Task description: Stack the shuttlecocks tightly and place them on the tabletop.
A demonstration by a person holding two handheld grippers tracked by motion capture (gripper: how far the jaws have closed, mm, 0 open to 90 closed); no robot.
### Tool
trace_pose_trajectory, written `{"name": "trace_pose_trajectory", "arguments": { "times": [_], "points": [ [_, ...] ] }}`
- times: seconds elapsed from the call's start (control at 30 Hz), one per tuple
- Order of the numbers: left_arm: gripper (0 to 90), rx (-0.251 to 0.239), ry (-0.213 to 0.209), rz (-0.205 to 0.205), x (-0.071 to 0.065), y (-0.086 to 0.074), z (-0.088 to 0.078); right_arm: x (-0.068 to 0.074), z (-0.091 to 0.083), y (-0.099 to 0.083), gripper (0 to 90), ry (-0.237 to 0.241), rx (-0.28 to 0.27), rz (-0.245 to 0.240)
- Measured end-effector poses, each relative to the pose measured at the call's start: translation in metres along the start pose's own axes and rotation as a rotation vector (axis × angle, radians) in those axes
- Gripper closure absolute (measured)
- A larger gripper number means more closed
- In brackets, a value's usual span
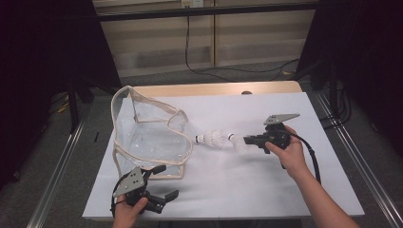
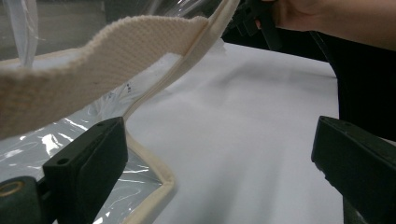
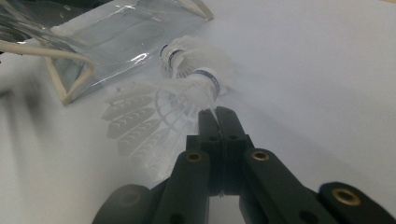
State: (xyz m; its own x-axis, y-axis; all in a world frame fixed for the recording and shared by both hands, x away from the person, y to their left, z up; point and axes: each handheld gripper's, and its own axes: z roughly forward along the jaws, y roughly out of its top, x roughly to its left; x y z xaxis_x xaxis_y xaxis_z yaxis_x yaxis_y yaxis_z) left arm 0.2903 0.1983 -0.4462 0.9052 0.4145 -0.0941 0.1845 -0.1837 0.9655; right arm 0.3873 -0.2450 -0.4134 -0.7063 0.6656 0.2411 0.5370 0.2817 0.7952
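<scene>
White feather shuttlecocks are the work items, and all positions below refer to the clear plastic bag, which lies on its side on the white table cover with cream fabric trim along its edges. One shuttlecock lies on the cover just beside the bag's mouth, on the side facing the right gripper. A second shuttlecock sits farther from the bag, directly beyond the first. The right gripper points toward the bag mouth; in the right gripper view its jaws are pressed together on the feather skirt of the second shuttlecock, whose cork end with a blue band points toward the bag. The left gripper is at the bag's near corner, its jaws spread wide and gripping nothing. In the left gripper view, one jaw lies just beside the bag's trimmed edge, and the cream handle strap crosses above it.
</scene>
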Motion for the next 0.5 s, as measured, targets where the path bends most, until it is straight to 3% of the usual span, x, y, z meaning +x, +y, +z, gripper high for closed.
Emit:
{"name": "trace_pose_trajectory", "arguments": {
  "times": [0.5],
  "points": [
    [3.9,-0.001,-0.003,-0.004,0.001,-0.001,0.000,-0.004,0.014,0.006,90.0,0.010,0.029,-0.010]
  ]
}}
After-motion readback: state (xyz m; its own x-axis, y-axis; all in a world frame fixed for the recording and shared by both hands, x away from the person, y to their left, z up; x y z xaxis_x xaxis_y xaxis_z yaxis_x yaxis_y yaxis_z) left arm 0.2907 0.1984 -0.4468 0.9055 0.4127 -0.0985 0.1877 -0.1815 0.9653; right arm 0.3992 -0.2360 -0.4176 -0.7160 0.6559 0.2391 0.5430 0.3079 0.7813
